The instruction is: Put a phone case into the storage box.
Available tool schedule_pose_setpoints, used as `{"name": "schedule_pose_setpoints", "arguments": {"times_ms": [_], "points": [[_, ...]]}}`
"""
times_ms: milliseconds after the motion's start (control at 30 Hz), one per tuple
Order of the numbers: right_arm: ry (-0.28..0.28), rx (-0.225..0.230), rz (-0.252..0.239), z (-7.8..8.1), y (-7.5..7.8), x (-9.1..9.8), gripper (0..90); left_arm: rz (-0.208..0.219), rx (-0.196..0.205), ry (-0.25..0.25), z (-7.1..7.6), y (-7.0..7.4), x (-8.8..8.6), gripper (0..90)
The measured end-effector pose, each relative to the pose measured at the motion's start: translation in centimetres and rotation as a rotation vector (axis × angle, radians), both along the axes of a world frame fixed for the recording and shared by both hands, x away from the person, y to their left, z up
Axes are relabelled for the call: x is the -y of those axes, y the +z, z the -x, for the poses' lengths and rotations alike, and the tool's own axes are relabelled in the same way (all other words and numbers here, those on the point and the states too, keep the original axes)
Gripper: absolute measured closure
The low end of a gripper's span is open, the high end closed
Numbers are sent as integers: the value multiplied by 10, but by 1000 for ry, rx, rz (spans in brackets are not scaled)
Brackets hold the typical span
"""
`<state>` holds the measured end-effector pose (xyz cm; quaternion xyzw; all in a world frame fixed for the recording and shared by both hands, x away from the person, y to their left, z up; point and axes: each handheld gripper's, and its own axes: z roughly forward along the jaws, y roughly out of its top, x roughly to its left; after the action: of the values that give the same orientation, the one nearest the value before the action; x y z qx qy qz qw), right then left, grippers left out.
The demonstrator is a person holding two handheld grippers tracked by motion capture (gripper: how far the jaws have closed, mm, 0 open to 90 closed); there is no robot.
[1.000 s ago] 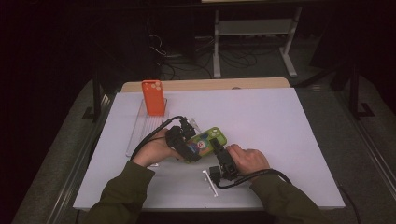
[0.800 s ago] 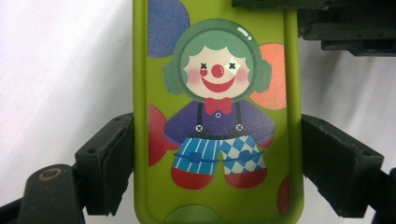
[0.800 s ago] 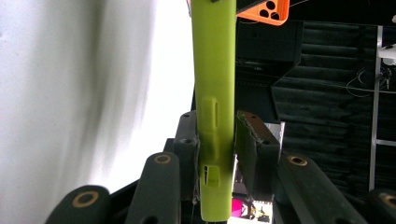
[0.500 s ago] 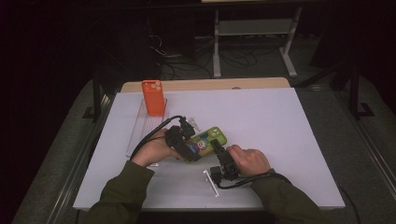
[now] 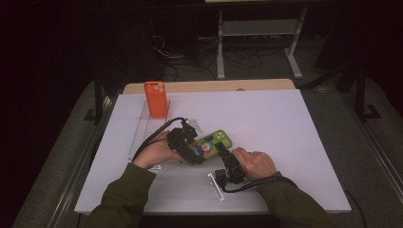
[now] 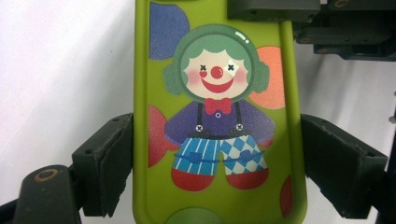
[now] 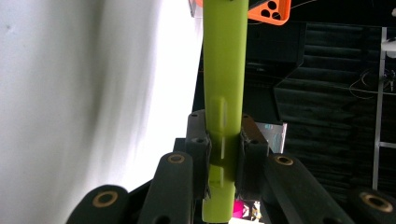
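- The right gripper (image 7: 224,154) has its two black jaws pinched on the thin edge of the green phone case (image 7: 224,70); its jaws have just been closing, with the case between them, and both pads now press on the case's side wall.
- In the right gripper view the case runs edge-on straight up from the jaws, a narrow lime strip with a button bump just above the pads.
- In the high view the right gripper (image 5: 223,159) meets the near right edge of the case (image 5: 211,142), with the person's right hand (image 5: 254,164) just behind it.
- The left gripper (image 6: 210,158) straddles the case across its width, one pad at each long side; its jaws have just been opening.
- The left pad sits against or just off the case's left edge and the right pad stands just off the right edge, so the hold looks slack; I cannot tell whether either pad still presses.
- The printed back of the case faces the left gripper's camera, showing a clown with green hair, a red nose and blue trousers.
- In the high view the case is near the middle of the white table (image 5: 285,123), between the two grippers.
- Farther off, an orange phone case (image 5: 157,99) stands upright on a clear tray (image 5: 140,135) at the table's far left.
- A small white part (image 5: 216,186) lies on the table just beside the right gripper's cable.
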<state>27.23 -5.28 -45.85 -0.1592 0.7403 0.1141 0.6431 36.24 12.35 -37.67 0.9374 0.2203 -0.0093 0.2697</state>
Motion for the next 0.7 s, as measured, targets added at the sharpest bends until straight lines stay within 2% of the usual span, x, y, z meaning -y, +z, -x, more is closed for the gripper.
{"name": "schedule_pose_setpoints", "arguments": {"times_ms": [100, 367, 433, 467, 600, 700], "points": [[8, 9, -2, 0, 1, 1, 771, 9, 15, -2, 1, 2, -1, 137], [17, 15, -1, 3, 2, 5, 772, 64, 17, -10, 1, 11, -9, 107], [16, 11, -2, 4, 3, 7, 772, 63, 19, -8, 0, 16, -12, 107], [14, 9, -4, 5, 2, 8, 772, 81, 22, 4, 0, 17, -14, 107], [2, -12, -10, 4, 4, 11, 772, 99, 31, 19, -2, 22, -21, 108], [-5, -15, -17, 4, 6, 12, 772, 99, 38, 27, -3, 24, -25, 112]]}}
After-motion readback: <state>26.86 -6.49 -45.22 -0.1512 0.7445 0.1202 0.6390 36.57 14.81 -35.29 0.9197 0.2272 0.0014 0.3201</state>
